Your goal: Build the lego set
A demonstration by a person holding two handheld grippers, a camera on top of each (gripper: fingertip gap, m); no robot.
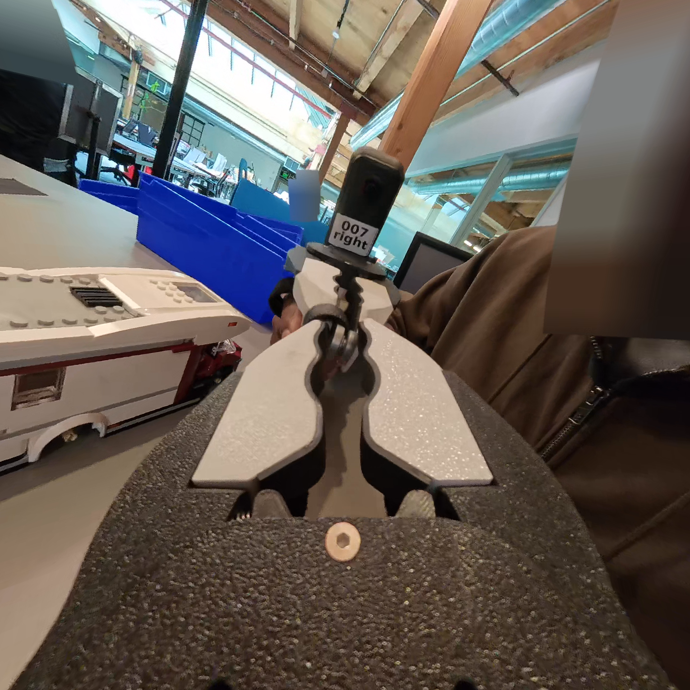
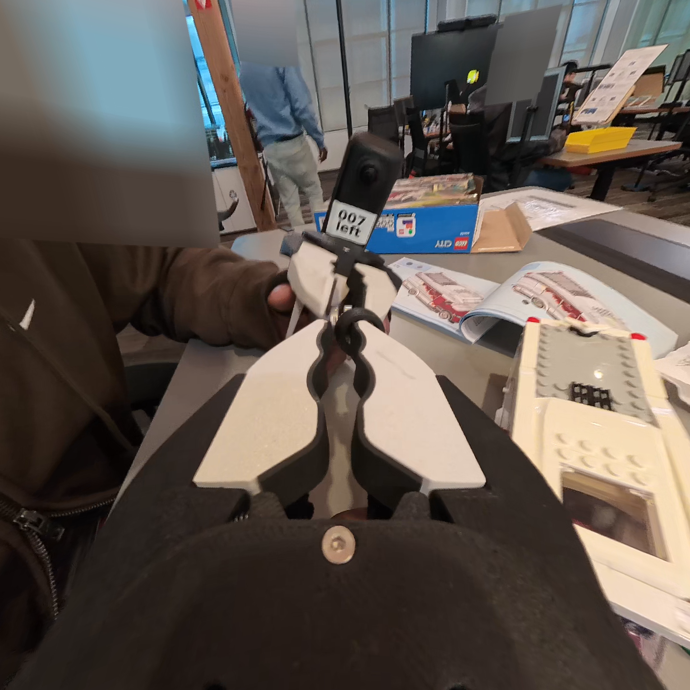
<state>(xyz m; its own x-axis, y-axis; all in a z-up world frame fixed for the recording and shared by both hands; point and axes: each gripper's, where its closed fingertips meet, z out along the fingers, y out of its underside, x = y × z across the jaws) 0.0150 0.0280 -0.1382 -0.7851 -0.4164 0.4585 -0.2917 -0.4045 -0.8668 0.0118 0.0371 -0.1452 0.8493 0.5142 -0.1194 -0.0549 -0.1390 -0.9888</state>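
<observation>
At nine o'clock of the left gripper [image 1: 341, 336] stands a white brick-built camper [image 1: 93, 336], blue bins [image 1: 209, 239] behind. Its jaws, narrow, pinch a small grey wheel hub [image 1: 345, 345]. The right gripper [image 2: 341, 336], tip to tip, clamps a black rubber tyre [image 2: 354, 325]; an open booklet [image 2: 485, 295] lies at two o'clock.

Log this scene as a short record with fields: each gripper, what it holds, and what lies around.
Left gripper: closed on a small grey wheel hub
Right gripper: closed on a black tyre
Relation: the grippers face each other, tips almost meeting, tyre against hub
Table: white and red brick camper, open instruction booklet, blue box, blue bins
</observation>
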